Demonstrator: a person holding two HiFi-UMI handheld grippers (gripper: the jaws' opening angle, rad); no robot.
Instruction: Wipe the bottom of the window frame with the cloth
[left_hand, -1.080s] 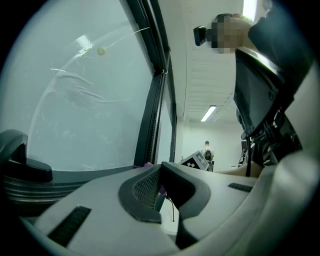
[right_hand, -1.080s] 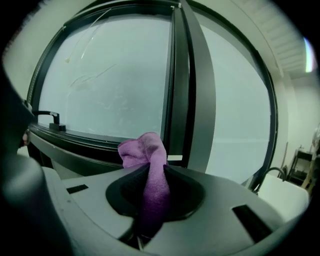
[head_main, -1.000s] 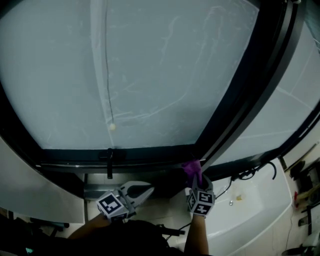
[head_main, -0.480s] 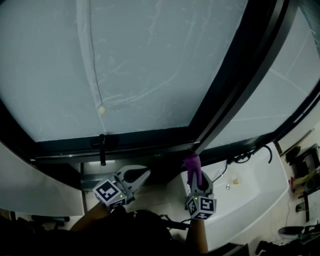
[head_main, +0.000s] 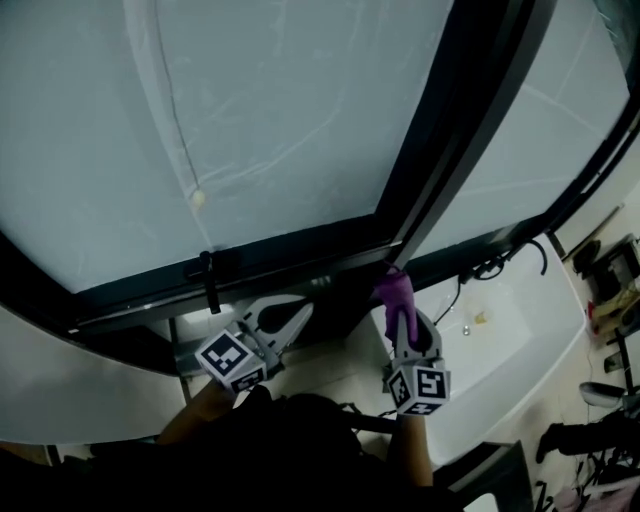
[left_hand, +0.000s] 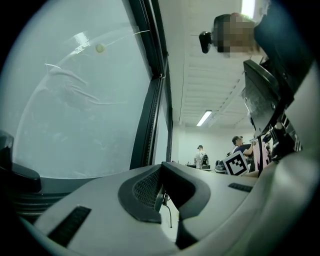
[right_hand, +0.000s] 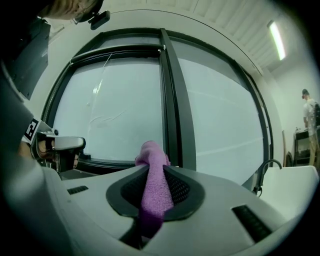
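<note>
Right gripper (head_main: 401, 318): clamping tight on purple cloth (head_main: 396, 290), folded end sticking out past fingertips. Pointing cloth at bottom rail of window frame (head_main: 290, 262) directly ahead, at foot of vertical mullion (head_main: 455, 130); contact with rail not determinable. Left gripper (head_main: 298, 318): sitting fully closed, pads meeting, holding nothing, hovering just short of same rail, left of cloth. Hanging against glass beyond left gripper: cord bead (head_main: 198, 199).
</note>
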